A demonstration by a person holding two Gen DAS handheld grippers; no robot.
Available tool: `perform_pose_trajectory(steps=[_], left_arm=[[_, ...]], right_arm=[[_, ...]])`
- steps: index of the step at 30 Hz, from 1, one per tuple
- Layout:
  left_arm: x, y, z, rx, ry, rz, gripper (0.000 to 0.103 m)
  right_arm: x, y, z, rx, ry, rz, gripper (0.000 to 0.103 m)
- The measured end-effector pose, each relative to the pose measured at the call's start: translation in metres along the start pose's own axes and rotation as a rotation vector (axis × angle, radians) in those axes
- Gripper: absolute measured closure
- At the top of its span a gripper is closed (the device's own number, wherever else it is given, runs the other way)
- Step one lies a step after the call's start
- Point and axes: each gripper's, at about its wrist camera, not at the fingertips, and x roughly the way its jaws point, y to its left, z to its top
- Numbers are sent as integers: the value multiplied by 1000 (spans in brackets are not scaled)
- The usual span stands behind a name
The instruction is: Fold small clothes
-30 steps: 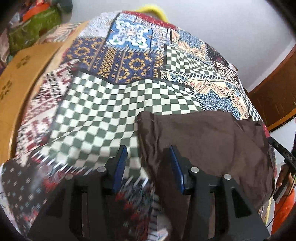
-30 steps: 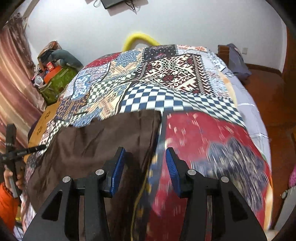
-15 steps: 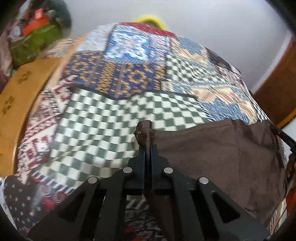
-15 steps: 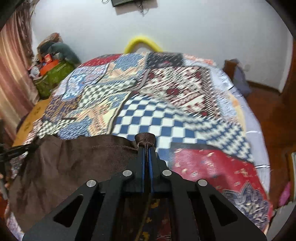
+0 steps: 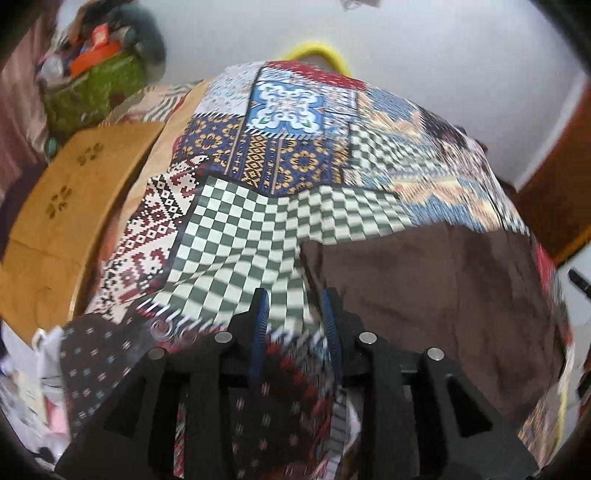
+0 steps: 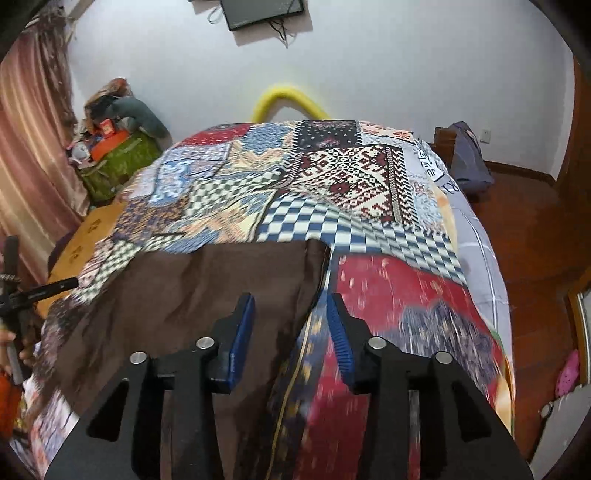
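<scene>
Right tongs (image 6: 290,325) apart over brown garment (image 6: 192,291); wall screen (image 6: 264,13) behind.

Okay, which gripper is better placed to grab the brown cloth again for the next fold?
Probably right: the right gripper, open, straddles the brown cloth's side edge. The left gripper, also open, mostly frames bare patchwork bedspread.

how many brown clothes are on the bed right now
1. A single brown cloth lies flat on the patchwork bedspread, just ahead of both open grippers. Others may be hidden below the frame.
</scene>
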Motion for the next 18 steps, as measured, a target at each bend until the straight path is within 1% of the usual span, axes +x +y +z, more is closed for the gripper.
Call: perform_pose_trajectory(steps=[2, 4, 6, 8, 10, 12, 14, 16, 18], left_arm=[[-11, -11, -12, 59, 8, 0, 61], [-19, -22, -24, 115, 22, -17, 59], [-23, -35, -38, 161, 45, -23, 53], [-25, -42, -49, 171, 68, -44, 49], [-23, -47, -61, 175, 95, -66, 49], [-19, -47, -75, 167, 120, -66, 48], [-17, -45, -87, 159, 136, -78, 47], [-17, -43, -97, 161, 134, -70, 42], [-19, -43, -103, 169, 119, -42, 41]], right_arm=[[-13, 4, -13, 1, -4, 4, 58], [-28, 9, -30, -13, -1, -3, 56], [-37, 10, -43, -8, 16, -2, 56], [-41, 10, -56, 20, 41, 9, 56], [-43, 9, -68, 53, 52, 20, 56], [-40, 10, -84, 84, 70, 42, 56], [-33, 12, -95, 93, 94, 41, 56], [-22, 14, -102, 78, 113, 32, 56], [-9, 13, -104, 56, 135, 0, 57]])
